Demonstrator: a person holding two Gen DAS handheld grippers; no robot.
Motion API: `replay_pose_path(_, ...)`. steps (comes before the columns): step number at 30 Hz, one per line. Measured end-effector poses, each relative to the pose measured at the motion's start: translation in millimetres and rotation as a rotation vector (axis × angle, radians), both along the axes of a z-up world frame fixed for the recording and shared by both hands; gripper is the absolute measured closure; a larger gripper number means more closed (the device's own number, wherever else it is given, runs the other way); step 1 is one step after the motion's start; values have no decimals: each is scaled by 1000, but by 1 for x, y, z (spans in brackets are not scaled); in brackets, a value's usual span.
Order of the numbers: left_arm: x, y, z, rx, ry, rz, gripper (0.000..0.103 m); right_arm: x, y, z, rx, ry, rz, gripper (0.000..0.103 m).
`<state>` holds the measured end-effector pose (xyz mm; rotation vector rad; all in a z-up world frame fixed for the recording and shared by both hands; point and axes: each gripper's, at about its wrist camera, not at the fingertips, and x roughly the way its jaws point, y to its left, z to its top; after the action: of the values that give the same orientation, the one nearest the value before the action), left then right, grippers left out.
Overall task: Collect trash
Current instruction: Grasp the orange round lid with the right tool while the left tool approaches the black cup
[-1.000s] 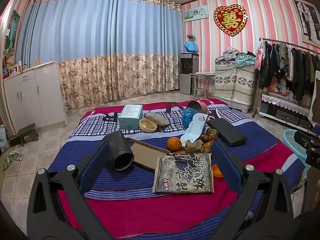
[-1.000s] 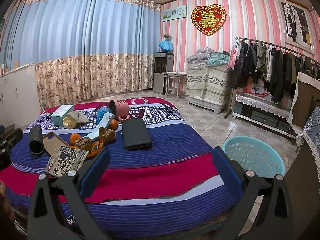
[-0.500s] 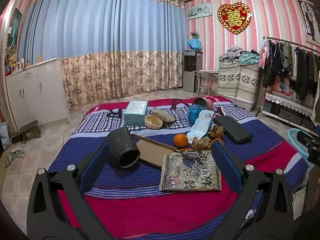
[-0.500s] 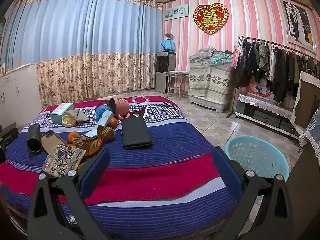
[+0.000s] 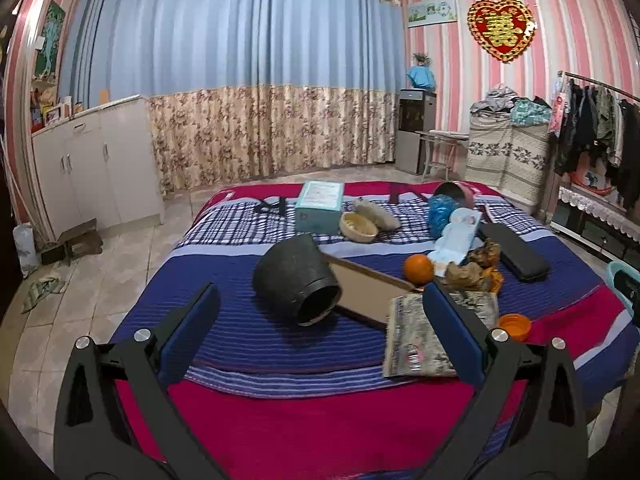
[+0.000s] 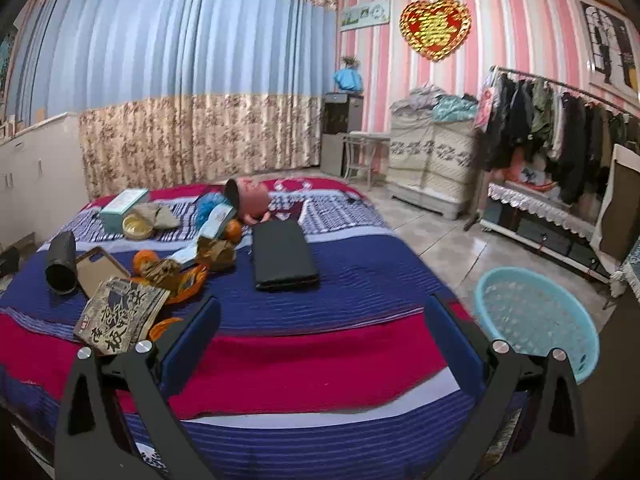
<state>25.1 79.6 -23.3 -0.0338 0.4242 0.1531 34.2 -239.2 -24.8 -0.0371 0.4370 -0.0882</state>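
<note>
A printed snack bag [image 5: 416, 340] lies flat near the front of the bed; it also shows in the right wrist view [image 6: 120, 310]. Behind it lie crumpled brown wrappers [image 5: 472, 268], orange peel [image 5: 514, 326], an orange [image 5: 418, 268] and a pale blue packet [image 5: 456, 236]. My left gripper [image 5: 320, 340] is open and empty, above the bed's front edge, its right finger over the bag. My right gripper [image 6: 320, 344] is open and empty over the bed's red stripe. A light blue basket [image 6: 536, 320] stands on the floor at the right.
On the bed [image 6: 360, 272] lie a black cylinder [image 5: 296, 284], a brown board [image 5: 368, 284], a teal box [image 5: 320, 204], a small bowl [image 5: 358, 226], a black case [image 6: 282, 254] and a pink pot [image 6: 250, 200]. A clothes rack [image 6: 560, 140] and cabinets [image 5: 96, 168] line the walls.
The left view has drifted left, so the bed's objects sit further right between the fingers. The right gripper has moved closer to the bed; the basket looms larger. Both stay open.
</note>
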Motion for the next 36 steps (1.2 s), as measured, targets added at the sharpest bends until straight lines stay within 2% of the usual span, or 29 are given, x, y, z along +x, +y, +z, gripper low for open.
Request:
replay_pose_path(7,7,18,-13,3,34,30,5,23,39,-31,-46,109,106,4)
replay_pose_path(12,11,29,-21,-3,52,38,5,40,60,-52,-7,196,190,4)
replay_pose_path(18,15,37,-30,5,69,57,5,47,83,-61,-50,216,251,4)
replay_pose_path(22,20,41,-35,-22,96,41,5,53,92,-63,-72,239,295,7)
replay_pose_path(24,22,41,-35,-26,100,38,5,58,97,-64,-71,261,330,19)
replay_pose_path(26,24,41,-35,-25,107,36,5,64,100,-65,-58,281,364,35)
replay_pose_path(27,24,41,-35,-25,109,34,5,65,102,-66,-55,284,375,39)
replay_pose_path(29,26,40,-34,-24,117,30,5,68,105,-66,-44,290,409,55)
replay_pose_path(30,26,39,-34,-23,122,30,5,68,106,-66,-41,290,423,59)
replay_pose_path(31,27,39,-33,-25,127,29,5,67,106,-65,-43,289,425,63)
replay_pose_path(36,33,39,-29,-39,129,23,5,60,92,-57,-38,249,395,63)
